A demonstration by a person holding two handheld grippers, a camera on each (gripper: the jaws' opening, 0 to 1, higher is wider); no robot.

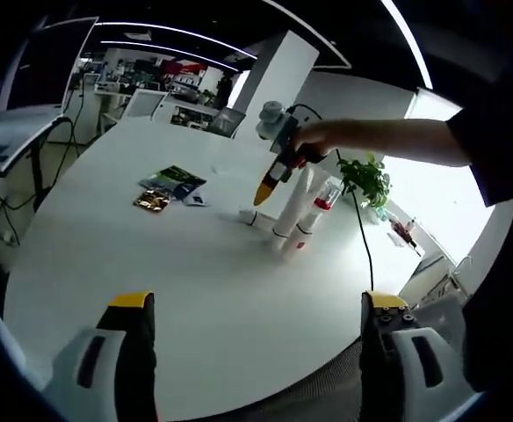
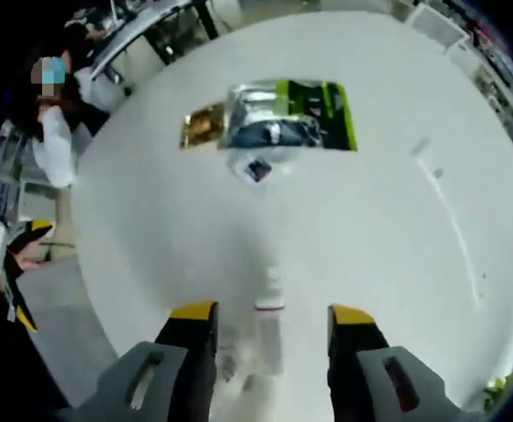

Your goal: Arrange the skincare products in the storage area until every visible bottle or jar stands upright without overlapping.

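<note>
Several white skincare bottles and tubes (image 1: 293,215) with red bands stand close together right of the table's middle. A small white item (image 1: 255,217) lies beside them. My right gripper (image 1: 265,192), held by a hand, hangs tip down just above them. In the right gripper view its jaws (image 2: 270,315) stand open on either side of a blurred white bottle (image 2: 270,294), with a gap on both sides. My left gripper (image 1: 256,303) is open and holds nothing, low over the near table edge, well short of the bottles.
Green, silver and gold sachets (image 1: 170,185) (image 2: 283,114) and a small dark packet (image 2: 258,169) lie on the white round table (image 1: 151,264). A potted plant (image 1: 366,178) and a cable stand beyond the bottles. My left gripper (image 2: 18,272) shows at the table's far side.
</note>
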